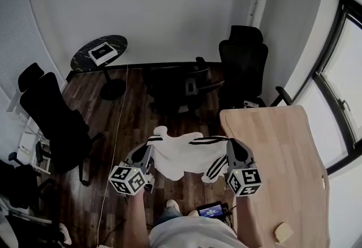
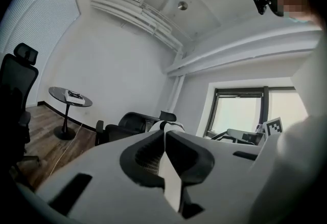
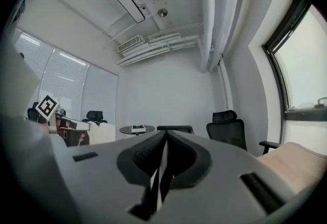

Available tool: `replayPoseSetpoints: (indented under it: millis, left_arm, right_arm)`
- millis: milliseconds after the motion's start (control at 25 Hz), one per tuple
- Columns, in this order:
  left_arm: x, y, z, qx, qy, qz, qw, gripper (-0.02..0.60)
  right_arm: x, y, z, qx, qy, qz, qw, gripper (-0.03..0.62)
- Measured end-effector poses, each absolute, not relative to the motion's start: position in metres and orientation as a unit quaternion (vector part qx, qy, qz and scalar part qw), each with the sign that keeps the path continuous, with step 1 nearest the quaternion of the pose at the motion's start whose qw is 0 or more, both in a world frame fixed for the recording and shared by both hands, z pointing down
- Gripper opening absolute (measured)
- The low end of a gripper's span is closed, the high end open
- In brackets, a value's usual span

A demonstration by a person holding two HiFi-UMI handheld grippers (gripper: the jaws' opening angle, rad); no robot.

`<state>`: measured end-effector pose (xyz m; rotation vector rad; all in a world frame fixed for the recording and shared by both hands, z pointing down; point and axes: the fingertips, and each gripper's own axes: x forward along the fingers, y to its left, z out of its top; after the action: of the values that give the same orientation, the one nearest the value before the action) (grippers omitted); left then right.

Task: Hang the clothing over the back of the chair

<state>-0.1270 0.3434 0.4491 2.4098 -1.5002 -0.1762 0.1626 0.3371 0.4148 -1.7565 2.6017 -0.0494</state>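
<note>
Both sets of fingers are pinched tight on fabric. The left gripper (image 2: pixel 164 136) has a fold of white cloth squeezed between its pads. The right gripper (image 3: pixel 164 138) is clamped the same way on a bit that shows a black stripe.

What they're holding is the clothing (image 1: pixel 184 157), a white top with black stripes on the sleeves. It's stretched out between the two grippers in mid-air, one edge in each, in front of the person and above the dark wood floor (image 1: pixel 130 122). It isn't on any chair back yet.

Just right of the right gripper is the near end of a light wooden desk (image 1: pixel 283 145). Straight ahead, beyond the top and well apart from it, sits a low black chair (image 1: pixel 169 89). A taller black office chair (image 1: pixel 244 65) stands to its right by the desk's far end, and another black chair (image 1: pixel 54 116) is off to the left. Back near the wall there's a small round table (image 1: pixel 99 63) with a white box (image 1: pixel 103 52) on it.
</note>
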Motion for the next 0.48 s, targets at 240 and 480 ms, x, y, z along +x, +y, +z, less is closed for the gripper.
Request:
replayPoseSetpoints:
  millis: [240,480]
  left_arm:
    - [-0.116,0.334,0.436,0.843,-0.511,-0.078,0.15,0.026]
    - [-0.11,0.316,0.425,0.846,-0.505,-0.088,0.147,0.026]
  right_arm:
    - [0.176,0.332,0.4,-0.566,0.824,-0.009,0.019,0.019]
    - [0.183,0.314,0.389,-0.559,0.828,-0.019,0.044,0.02]
